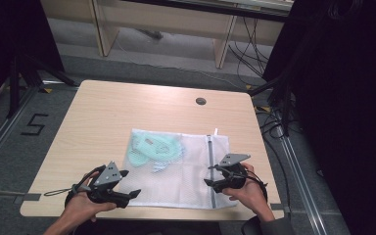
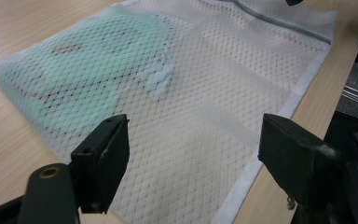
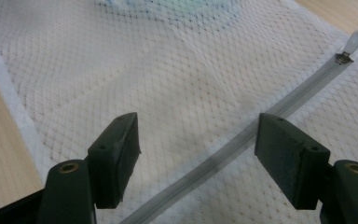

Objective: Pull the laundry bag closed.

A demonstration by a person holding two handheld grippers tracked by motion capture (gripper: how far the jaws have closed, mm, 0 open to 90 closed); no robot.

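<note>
Here, your mesh bag (image 1: 186, 169) lies flat on the wooden table (image 1: 103, 112), toward the near edge and a little right of the middle. It is white and see-through, and a pale green garment (image 1: 154, 149) sits inside it, bunched in the far left part of the bag. A grey zipper (image 1: 210, 166) runs from the far edge to the near edge along the bag's right side, with its small white pull (image 1: 216, 131) at the far end.

Your left gripper (image 1: 127, 183) rests in your left hand at the bag's near left corner, pointing right across it. Its jaws stand wide apart with nothing between the pads; in the left gripper view the mesh (image 2: 205, 107) spreads out beyond them and the green cloth (image 2: 88, 60) shows at upper left.

Your right gripper (image 1: 211, 175) sits in your right hand over the bag's right side, pointing left, right at the zipper line. Its jaws are also spread wide and clamp nothing. In the right gripper view the zipper (image 3: 242, 135) runs slantwise between the two pads, lying on the mesh, and the pull (image 3: 355, 42) shows at the upper right. Whether the pads touch the mesh you cannot tell from these views.

A small dark round cap (image 1: 200, 101) is set in the table's far side, well apart from the bag.
</note>
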